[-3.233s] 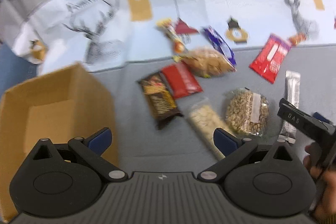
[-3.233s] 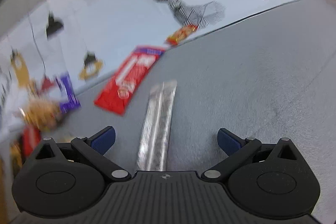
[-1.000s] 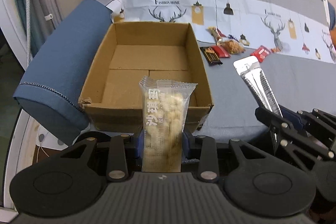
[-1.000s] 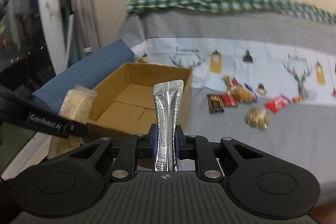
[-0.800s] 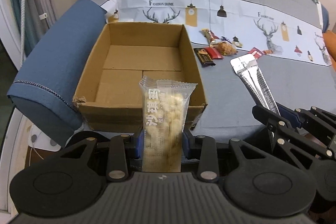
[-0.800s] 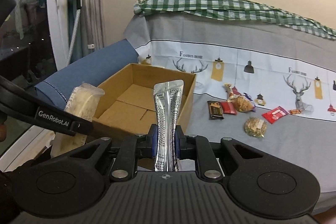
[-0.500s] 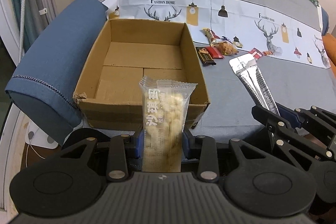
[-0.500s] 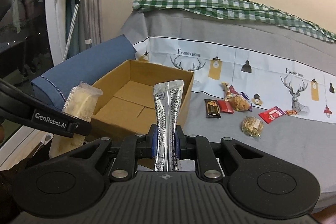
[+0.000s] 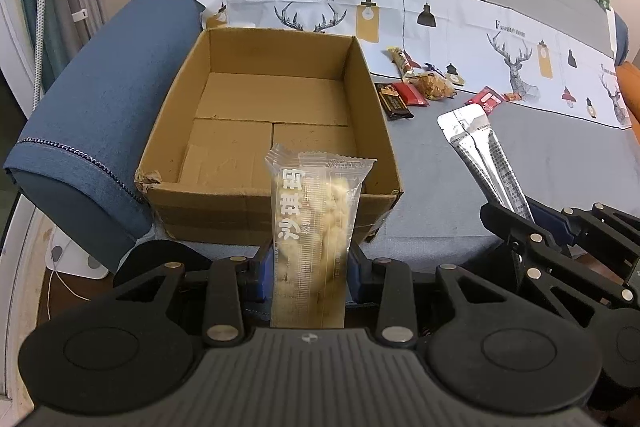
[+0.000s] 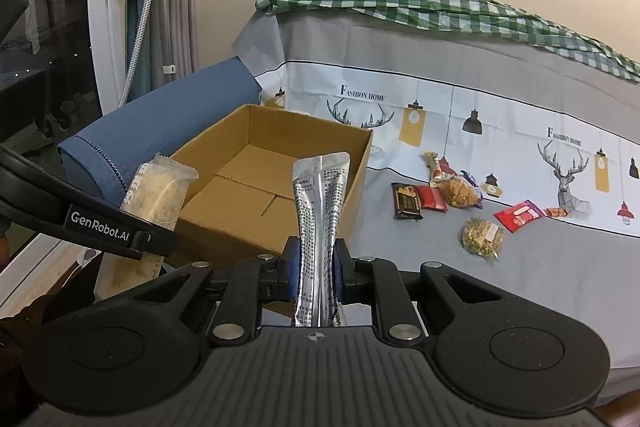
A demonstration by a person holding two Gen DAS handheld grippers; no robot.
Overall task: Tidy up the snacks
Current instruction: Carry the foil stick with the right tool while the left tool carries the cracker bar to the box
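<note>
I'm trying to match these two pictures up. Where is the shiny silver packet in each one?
Left wrist view: the silver packet is at the right, sticking up and leaning left from the right tool, which is shut on it.
Right wrist view: the silver packet stands upright at centre, clamped between that tool's blue pads.
Shared landmark: the cardboard box, to the packet's left in the left wrist view, behind it in the right wrist view.

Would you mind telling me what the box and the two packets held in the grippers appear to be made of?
Box: brown corrugated cardboard, matte, with a torn, frayed near corner. Packet in the left gripper: clear, glossy plastic film, since the pale snack shows through it. Packet in the right gripper: silvery foil or metallised film, judging by its mirror-like sheen and creases; which of the two I cannot tell.
</note>
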